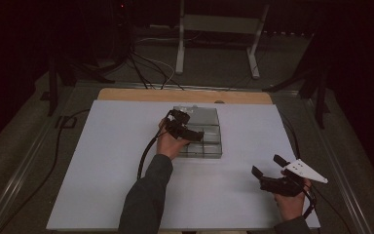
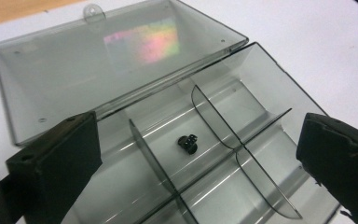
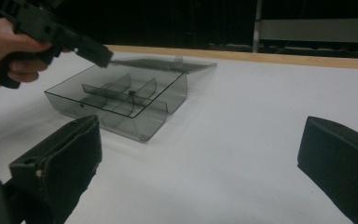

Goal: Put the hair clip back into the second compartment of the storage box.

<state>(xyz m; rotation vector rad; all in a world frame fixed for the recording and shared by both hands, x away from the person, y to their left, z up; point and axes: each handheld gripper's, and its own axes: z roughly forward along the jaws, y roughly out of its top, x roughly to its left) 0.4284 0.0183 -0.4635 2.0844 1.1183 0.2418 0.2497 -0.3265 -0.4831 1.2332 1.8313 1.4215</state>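
On the white table [image 1: 107, 185]: 1 clear divided box [image 2: 261, 88] with its lid open, holding 1 small black part [image 2: 187, 143]; 2 grippers.

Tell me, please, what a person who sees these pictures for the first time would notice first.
The eye goes first to the clear smoky plastic box in the middle of the white table, its lid lying open behind it. A small black part lies alone in one of its middle compartments, straight below the open left tool. The right tool, also open and holding nothing, waits near the table's front right corner.
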